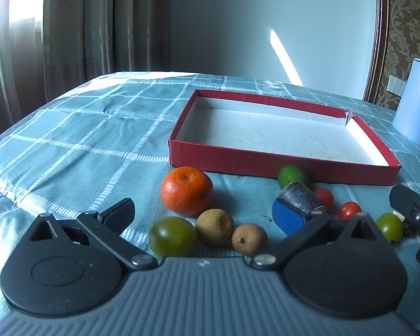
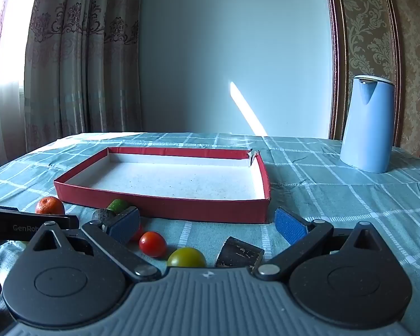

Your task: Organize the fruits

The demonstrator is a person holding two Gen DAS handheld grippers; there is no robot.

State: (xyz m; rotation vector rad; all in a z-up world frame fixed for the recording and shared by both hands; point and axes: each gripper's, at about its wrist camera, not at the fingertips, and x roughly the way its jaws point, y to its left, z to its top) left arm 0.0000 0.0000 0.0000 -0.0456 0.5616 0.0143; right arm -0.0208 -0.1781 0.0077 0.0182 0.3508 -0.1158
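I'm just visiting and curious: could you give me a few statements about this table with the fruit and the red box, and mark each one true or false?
1. The red box has no fruit in it. True.
2. The orange lies inside the box. False: it sits on the checked cloth in front of the box.
3. Both the left gripper and the right gripper are open. True.
4. A blue jug stands upright on the table. True.
5. All the small tomatoes are red. False: beside the red tomato lies a yellow-green tomato.
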